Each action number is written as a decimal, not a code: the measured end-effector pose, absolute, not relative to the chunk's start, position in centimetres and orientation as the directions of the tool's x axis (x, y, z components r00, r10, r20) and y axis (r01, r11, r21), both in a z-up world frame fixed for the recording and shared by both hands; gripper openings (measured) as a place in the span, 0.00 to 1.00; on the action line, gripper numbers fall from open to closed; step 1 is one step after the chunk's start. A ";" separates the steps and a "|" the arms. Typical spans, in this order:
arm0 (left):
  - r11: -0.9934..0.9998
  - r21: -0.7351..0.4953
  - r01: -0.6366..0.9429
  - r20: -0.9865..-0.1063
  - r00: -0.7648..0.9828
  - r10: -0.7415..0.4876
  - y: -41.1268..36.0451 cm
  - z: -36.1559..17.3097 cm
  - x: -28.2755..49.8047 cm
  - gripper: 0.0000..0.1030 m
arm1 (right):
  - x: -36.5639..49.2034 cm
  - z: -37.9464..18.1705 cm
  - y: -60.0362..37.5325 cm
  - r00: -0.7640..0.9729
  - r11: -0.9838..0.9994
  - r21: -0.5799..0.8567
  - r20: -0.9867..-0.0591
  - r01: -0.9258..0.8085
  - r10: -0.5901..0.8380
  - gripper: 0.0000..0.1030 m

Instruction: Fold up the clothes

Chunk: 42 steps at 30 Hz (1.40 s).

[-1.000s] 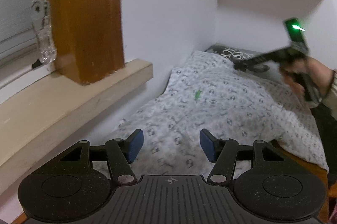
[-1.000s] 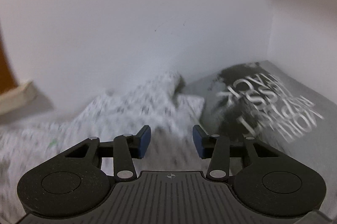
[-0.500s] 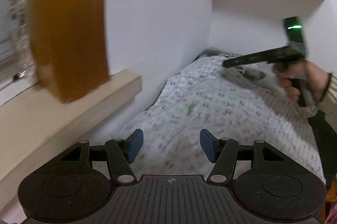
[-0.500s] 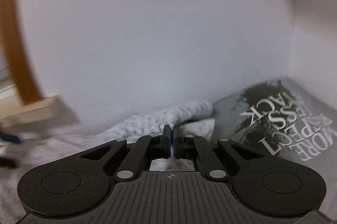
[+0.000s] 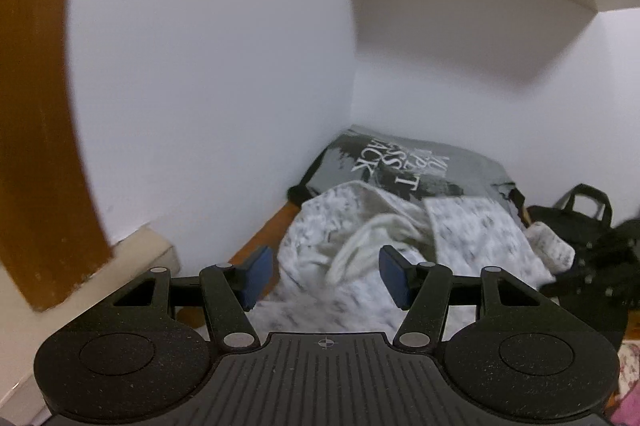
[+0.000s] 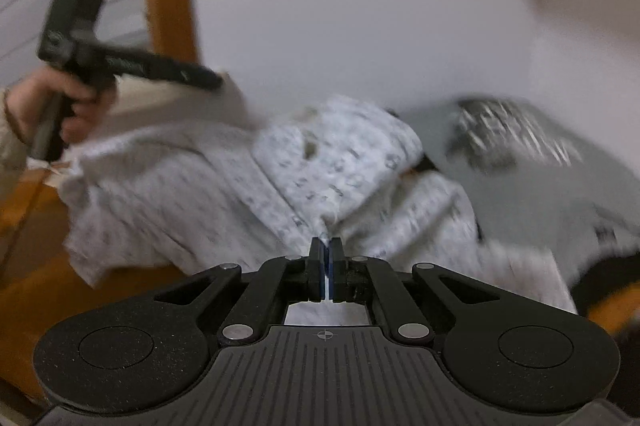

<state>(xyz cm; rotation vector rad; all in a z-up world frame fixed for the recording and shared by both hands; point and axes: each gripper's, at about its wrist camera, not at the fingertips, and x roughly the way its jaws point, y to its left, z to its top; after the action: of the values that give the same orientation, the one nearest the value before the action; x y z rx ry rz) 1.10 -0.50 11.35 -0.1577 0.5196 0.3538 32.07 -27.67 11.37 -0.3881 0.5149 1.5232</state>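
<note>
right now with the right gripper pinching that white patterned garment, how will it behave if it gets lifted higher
The white patterned garment will probably hang limp: it already lies bunched in soft folds. It looks thin and light, so the right gripper, shut on one small pinch of cloth, should carry it. Since the left gripper stands open with nothing held, the far side will likely drag across the grey printed shirt.

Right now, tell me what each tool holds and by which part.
The right tool is shut on the white patterned garment, pinching a bunched fold of its fabric. The left tool is open above the garment and holds nothing.
</note>
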 end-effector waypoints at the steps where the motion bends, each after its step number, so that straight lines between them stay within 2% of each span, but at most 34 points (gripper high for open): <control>1: 0.928 -0.060 -0.369 -0.516 0.807 0.288 -0.3 11.2 1.5 0.61 | 32.5 10.8 -27.9 -0.017 0.039 0.090 -0.552 -0.995 0.833 0.02; 9: 0.922 -0.052 -0.384 -0.553 0.780 0.293 1.7 10.0 4.7 0.61 | 32.1 11.4 -27.5 0.012 0.067 0.080 -0.551 -0.995 0.834 0.02; 12: 0.919 -0.047 -0.391 -0.566 0.769 0.298 2.5 9.6 6.2 0.58 | 31.8 11.5 -27.0 0.019 0.071 0.072 -0.553 -0.995 0.833 0.02; 13: 0.920 -0.046 -0.388 -0.571 0.766 0.295 2.9 9.5 6.6 0.55 | 31.8 11.5 -26.9 0.022 0.074 0.071 -0.555 -0.995 0.832 0.03; 14: 0.922 -0.045 -0.385 -0.577 0.763 0.290 3.3 9.4 6.9 0.42 | 31.9 11.4 -27.0 0.029 0.082 0.070 -0.558 -0.994 0.829 0.04; 15: 0.926 -0.043 -0.375 -0.583 0.762 0.281 3.5 9.3 7.4 0.36 | 32.0 11.4 -27.0 0.038 0.092 0.069 -0.563 -0.993 0.826 0.06; 16: 0.931 -0.040 -0.363 -0.588 0.762 0.272 3.6 9.2 7.8 0.34 | 32.1 11.3 -26.8 0.052 0.110 0.068 -0.571 -0.992 0.819 0.14; 17: 0.935 -0.038 -0.352 -0.593 0.761 0.262 3.8 9.1 8.3 0.34 | 32.2 11.3 -26.6 0.066 0.128 0.067 -0.580 -0.990 0.812 0.22; 21: 0.943 -0.017 -0.332 -0.611 0.750 0.253 4.9 8.4 10.8 0.34 | 32.7 11.8 -25.8 0.072 0.154 0.096 -0.572 -0.983 0.817 0.26; 23: 0.948 0.002 -0.319 -0.619 0.744 0.252 5.5 8.1 12.5 0.34 | 33.0 12.0 -25.3 0.074 0.170 0.118 -0.569 -0.978 0.819 0.34; 24: 0.951 0.005 -0.308 -0.622 0.744 0.245 5.7 7.9 13.3 0.36 | 33.1 12.1 -25.2 0.071 0.175 0.131 -0.568 -0.976 0.820 0.35; 26: 0.955 0.001 -0.295 -0.641 0.733 0.227 6.4 7.5 15.1 0.51 | 33.3 12.0 -24.8 0.059 0.179 0.157 -0.568 -0.971 0.821 0.35; 31: 0.961 -0.010 -0.276 -0.712 0.676 0.187 8.0 5.3 18.7 0.57 | 33.7 11.8 -23.6 0.077 0.209 0.169 -0.573 -0.963 0.816 0.40; 34: 0.956 -0.033 -0.292 -0.761 0.628 0.165 8.6 3.9 19.1 0.56 | 34.1 11.3 -22.8 0.072 0.220 0.181 -0.594 -0.958 0.802 0.41; 36: 0.955 -0.054 -0.292 -0.778 0.612 0.143 8.8 3.5 18.7 0.51 | 34.3 11.0 -22.2 0.066 0.225 0.187 -0.610 -0.956 0.790 0.41; 37: 0.957 -0.067 -0.283 -0.781 0.612 0.126 8.8 3.5 18.4 0.46 | 34.3 10.8 -22.1 0.057 0.220 0.192 -0.617 -0.956 0.785 0.40; 38: 0.959 -0.081 -0.273 -0.782 0.614 0.109 8.7 3.6 18.0 0.32 | 34.4 10.6 -21.9 0.048 0.216 0.198 -0.622 -0.956 0.782 0.35; 40: 0.961 -0.092 -0.262 -0.776 0.623 0.095 8.3 3.9 17.2 0.14 | 34.3 10.5 -22.0 0.047 0.210 0.197 -0.612 -0.958 0.789 0.19; 42: 0.960 -0.074 -0.270 -0.752 0.648 0.125 7.7 4.8 16.3 0.10 | 34.1 10.7 -22.2 0.061 0.210 0.185 -0.594 -0.960 0.802 0.11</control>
<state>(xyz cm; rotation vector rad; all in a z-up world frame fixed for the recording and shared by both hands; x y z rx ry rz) 16.32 7.74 4.80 -0.1860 0.8379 0.2261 34.10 -22.23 10.69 -0.2890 0.6698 1.3611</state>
